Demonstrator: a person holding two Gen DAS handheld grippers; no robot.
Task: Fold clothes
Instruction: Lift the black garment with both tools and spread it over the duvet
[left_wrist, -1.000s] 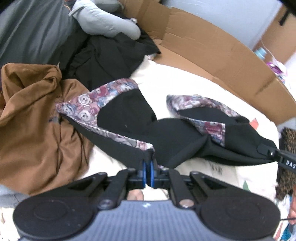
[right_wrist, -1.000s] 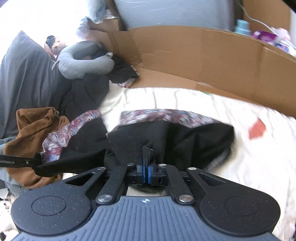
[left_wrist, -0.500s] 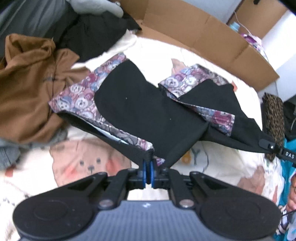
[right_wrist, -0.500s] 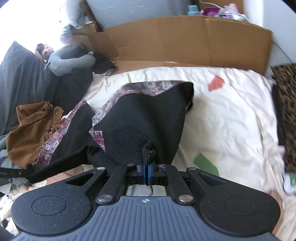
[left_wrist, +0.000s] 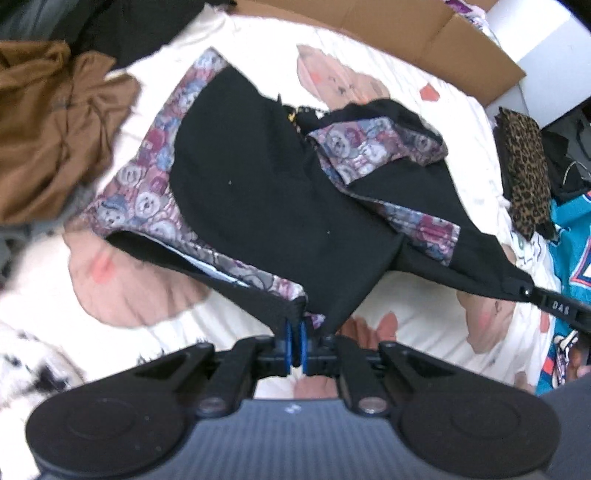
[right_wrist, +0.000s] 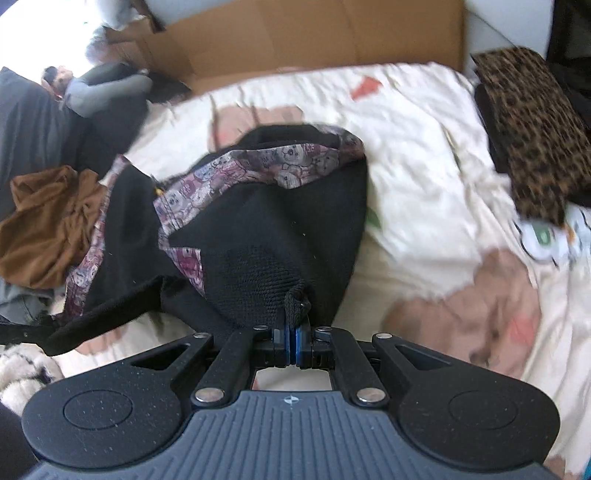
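Compared with a second ago, I am seeing the whole scene slide: the brown hoodie (left_wrist: 55, 122) is now sitting further off to the left of my left gripper (left_wrist: 294, 341), the cardboard (left_wrist: 424, 33) is retreating to the top edge, and more of the printed bedsheet (left_wrist: 140, 280) is showing beneath. The black sweatshirt (left_wrist: 258, 192) is hanging stretched between my two grippers and spreading flatter over the bed than before, with its bear-patterned sleeves falling across the front. I am reading that as the garment being carried toward open bed space and lowered for laying out, so the folding itself is, in my judgement, only at its start.

My left gripper is pinching the ribbed hem corner of the sweatshirt, jaws nearly together with the cloth between the blue pads. The body of the sweatshirt is fanning out just ahead of and above that gripper, left sleeve trailing to its far left, the other sleeve ahead and to the right.

To the right of it, the hem is running taut to my right gripper (right_wrist: 294, 334), which is showing in the left view as a black tip at the far right edge. In its own view, it is clamping a bunched bit of the black ribbing, jaws drawn narrow on it. The sweatshirt is lying directly ahead and to its left; a leopard-print cloth (right_wrist: 535, 122) is lying well off to its right.
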